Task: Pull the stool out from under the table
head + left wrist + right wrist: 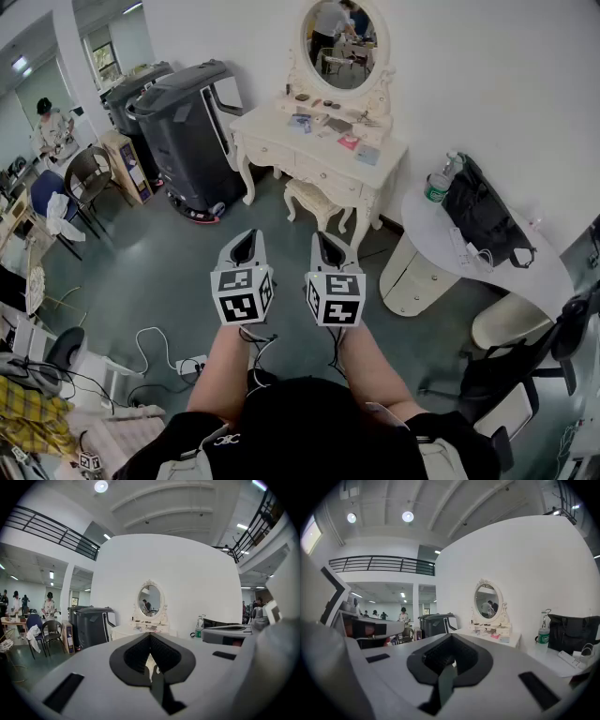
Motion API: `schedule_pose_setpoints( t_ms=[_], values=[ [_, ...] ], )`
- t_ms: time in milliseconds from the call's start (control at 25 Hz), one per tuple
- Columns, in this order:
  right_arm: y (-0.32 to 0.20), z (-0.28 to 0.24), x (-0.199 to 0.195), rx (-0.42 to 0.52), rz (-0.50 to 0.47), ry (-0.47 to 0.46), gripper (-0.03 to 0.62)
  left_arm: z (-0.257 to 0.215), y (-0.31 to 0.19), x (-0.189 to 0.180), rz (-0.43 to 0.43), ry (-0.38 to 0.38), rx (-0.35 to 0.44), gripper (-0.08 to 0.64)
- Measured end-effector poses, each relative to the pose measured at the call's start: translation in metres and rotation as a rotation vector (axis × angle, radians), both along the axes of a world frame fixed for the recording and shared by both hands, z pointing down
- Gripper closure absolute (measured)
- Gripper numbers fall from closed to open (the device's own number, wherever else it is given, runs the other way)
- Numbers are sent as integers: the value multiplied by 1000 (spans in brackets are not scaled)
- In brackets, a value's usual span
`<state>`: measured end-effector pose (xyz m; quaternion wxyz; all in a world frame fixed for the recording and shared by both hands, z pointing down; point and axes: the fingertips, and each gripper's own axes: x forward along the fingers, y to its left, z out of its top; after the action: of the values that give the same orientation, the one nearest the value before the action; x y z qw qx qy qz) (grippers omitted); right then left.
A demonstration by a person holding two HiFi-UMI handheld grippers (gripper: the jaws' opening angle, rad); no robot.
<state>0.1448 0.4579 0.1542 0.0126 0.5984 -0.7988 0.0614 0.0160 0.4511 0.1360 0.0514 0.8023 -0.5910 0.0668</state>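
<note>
A cream dressing table (265, 124) with an oval mirror (339, 42) stands against the white wall. Its small cream stool (314, 200) is tucked partly under the table's front, with the seat and carved legs showing. Both grippers hover side by side over the grey floor, short of the stool and apart from it. My left gripper (246, 242) is shut and holds nothing; in its own view the jaws meet at the tip (150, 637), pointing at the mirror (150, 601). My right gripper (325, 246) is also shut and empty (451, 640), with the dressing table (494, 637) ahead and to its right.
A tall black wheeled machine (187, 122) stands left of the dressing table. A round white table (427, 267) at the right carries a black bag (483, 216) and a bottle (438, 185). Chairs (89, 178) stand at far left. Cables and a power strip (190, 364) lie by the person's feet.
</note>
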Motion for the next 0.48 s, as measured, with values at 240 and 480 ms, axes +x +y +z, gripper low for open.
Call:
schedule_pose_setpoints(
  t_ms=[240, 480],
  values=[
    [2, 6, 0, -14, -9, -20, 589, 6, 2, 2, -6, -16, -10, 560],
    [5, 7, 1, -22, -12, -39, 589, 14, 4, 6, -2, -26, -28, 560]
  ],
)
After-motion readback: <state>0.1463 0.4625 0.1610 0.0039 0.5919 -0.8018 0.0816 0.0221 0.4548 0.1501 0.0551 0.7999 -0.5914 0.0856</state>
